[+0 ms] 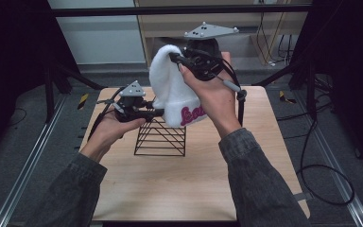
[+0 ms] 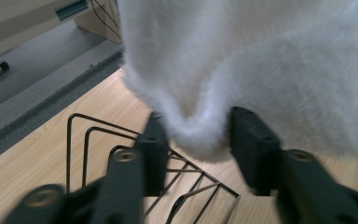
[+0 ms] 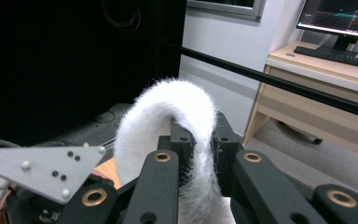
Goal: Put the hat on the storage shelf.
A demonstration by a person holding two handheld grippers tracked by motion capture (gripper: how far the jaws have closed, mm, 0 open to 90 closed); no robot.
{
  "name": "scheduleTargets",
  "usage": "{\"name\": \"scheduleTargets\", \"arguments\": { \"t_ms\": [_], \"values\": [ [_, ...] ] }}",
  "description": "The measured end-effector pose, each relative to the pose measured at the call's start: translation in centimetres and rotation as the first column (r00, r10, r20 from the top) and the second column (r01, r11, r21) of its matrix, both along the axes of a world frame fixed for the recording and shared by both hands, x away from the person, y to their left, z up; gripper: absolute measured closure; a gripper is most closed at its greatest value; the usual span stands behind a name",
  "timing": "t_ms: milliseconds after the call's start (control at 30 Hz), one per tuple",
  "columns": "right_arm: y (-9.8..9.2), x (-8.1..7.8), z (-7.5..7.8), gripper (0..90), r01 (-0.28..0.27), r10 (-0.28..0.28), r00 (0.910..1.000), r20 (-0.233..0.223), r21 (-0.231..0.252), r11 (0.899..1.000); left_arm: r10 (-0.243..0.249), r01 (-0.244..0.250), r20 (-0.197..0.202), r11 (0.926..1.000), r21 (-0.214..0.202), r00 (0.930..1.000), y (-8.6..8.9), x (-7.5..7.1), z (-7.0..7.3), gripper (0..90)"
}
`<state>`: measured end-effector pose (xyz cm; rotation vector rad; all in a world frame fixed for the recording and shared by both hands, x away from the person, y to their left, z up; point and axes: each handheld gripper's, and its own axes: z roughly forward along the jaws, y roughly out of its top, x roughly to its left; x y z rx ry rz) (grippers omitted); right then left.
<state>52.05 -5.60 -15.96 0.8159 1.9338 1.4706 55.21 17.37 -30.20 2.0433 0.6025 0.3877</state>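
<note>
2 grippers hold 1 white fluffy hat (image 1: 172,92) at frame centre, above a black wire rack (image 1: 160,137): right gripper (image 1: 182,60) clamps its top fold, left gripper (image 1: 158,112) pinches its lower edge.

High view: dim overall, black at the upper left and right corners, the wooden table (image 1: 170,179) evenly lit from above with only a faint shadow under the wire rack (image 1: 160,137); image soft and low in detail. Left gripper view: brighter, the white fuzzy hat (image 2: 261,60) near washed out, own jaws at the bottom edge smeared by motion blur. Right gripper view: left half black, daylight-bright wall at upper right, near jaws slightly out of focus.
</note>
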Motion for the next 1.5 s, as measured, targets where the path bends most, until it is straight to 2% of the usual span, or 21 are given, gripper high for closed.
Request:
{"name": "scheduleTargets", "arguments": {
  "t_ms": [67,233,433,567,633,767,1067,1267,1333,1433,1500],
  "values": [
    [-0.3,0.1,-0.2,83.2,0.003,-0.003,1.0000,-0.004,-0.003,1.000,-0.006,0.005,-0.014,0.9998,-0.022,0.9999,0.1,0.0,0.1,79.1],
    [-0.7,0.1,-0.5,83.2,0.010,-0.010,0.9999,-0.008,-0.007,1.000,0.023,-0.023,0.009,0.9997,-0.003,0.9997,0.7,-0.1,0.3,82.6],
    [-1.2,0.2,-0.8,83.1,0.020,-0.020,0.9997,-0.010,-0.018,1.000,0.063,-0.062,0.038,0.9980,-0.009,0.9973,1.8,-0.5,1.0,83.6],
    [-1.6,0.4,-0.9,83.0,0.029,-0.030,0.9995,-0.012,-0.021,0.999,0.082,-0.083,0.076,0.9965,0.008,0.9937,2.3,-1.0,1.5,83.8],
    [-1.7,0.6,-1.1,82.9,0.037,-0.038,0.9992,-0.014,-0.025,0.999,0.099,-0.102,0.102,0.9946,0.023,0.9898,2.6,-1.4,1.8,83.9],
    [-1.8,1.0,-1.4,82.8,0.048,-0.049,0.9986,-0.022,-0.032,0.998,0.108,-0.112,0.112,0.9934,0.024,0.9878,2.8,-1.5,2.0,84.1],
    [-2.2,1.7,-1.9,82.7,0.062,-0.063,0.9970,-0.044,-0.027,0.998,0.136,-0.136,0.126,0.9907,-0.008,0.9827,3.9,-2.0,2.6,84.3],
    [-2.1,1.9,-2.2,82.6,0.067,-0.069,0.9962,-0.054,-0.038,0.997,0.148,-0.151,0.145,0.9884,0.014,0.9783,4.8,-3.1,2.9,84.3],
    [-2.0,1.9,-2.3,82.6,0.066,-0.068,0.9961,-0.056,-0.037,0.997,0.153,-0.156,0.144,0.9878,0.006,0.9776,4.9,-3.2,2.8,84.3],
    [-1.7,2.3,-2.8,82.6,0.062,-0.065,0.9958,-0.065,-0.045,0.997,0.158,-0.163,0.147,0.9863,0.023,0.9764,5.4,-3.2,2.6,84.3],
    [-1.3,2.7,-3.4,82.6,0.061,-0.064,0.9947,-0.080,-0.046,0.997,0.167,-0.171,0.140,0.9850,0.019,0.9760,5.8,-3.1,2.4,84.3]
  ]
}}
